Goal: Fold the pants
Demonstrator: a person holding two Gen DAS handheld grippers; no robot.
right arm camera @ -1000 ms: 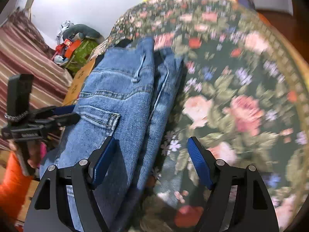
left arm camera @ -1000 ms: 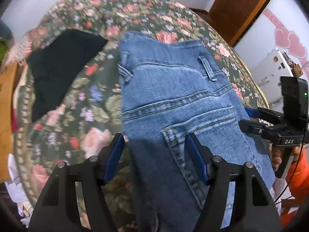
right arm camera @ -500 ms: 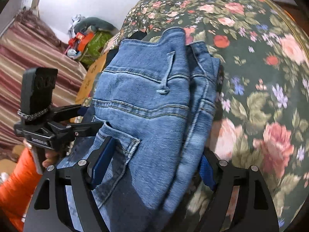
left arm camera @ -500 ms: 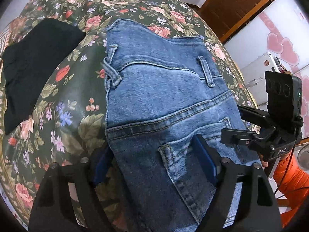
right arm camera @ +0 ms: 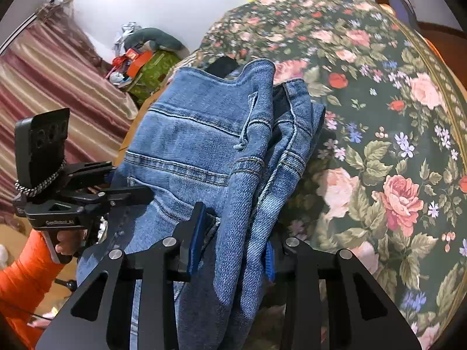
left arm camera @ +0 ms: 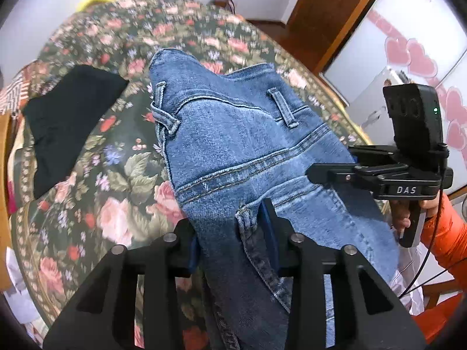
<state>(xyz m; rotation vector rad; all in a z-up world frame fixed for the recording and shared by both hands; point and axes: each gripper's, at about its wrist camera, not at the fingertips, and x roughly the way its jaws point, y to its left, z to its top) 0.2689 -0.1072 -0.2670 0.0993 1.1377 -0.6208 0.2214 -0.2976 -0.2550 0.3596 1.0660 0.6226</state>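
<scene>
Left wrist view, jeans pinched between left claw fingers

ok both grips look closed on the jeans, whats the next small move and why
Probably lift and carry the pinched denim toward the waistband. The left hand-held gripper and right hand-held gripper each clamp a bunch of jeans, with the waistband lying on the floral cover.

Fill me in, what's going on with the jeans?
A person is folding blue jeans on a floral bedspread, one handheld gripper per hand. The left gripper and right gripper are each shut on a bunch of denim near the back pocket. A black garment lies beside them, untouched.
</scene>
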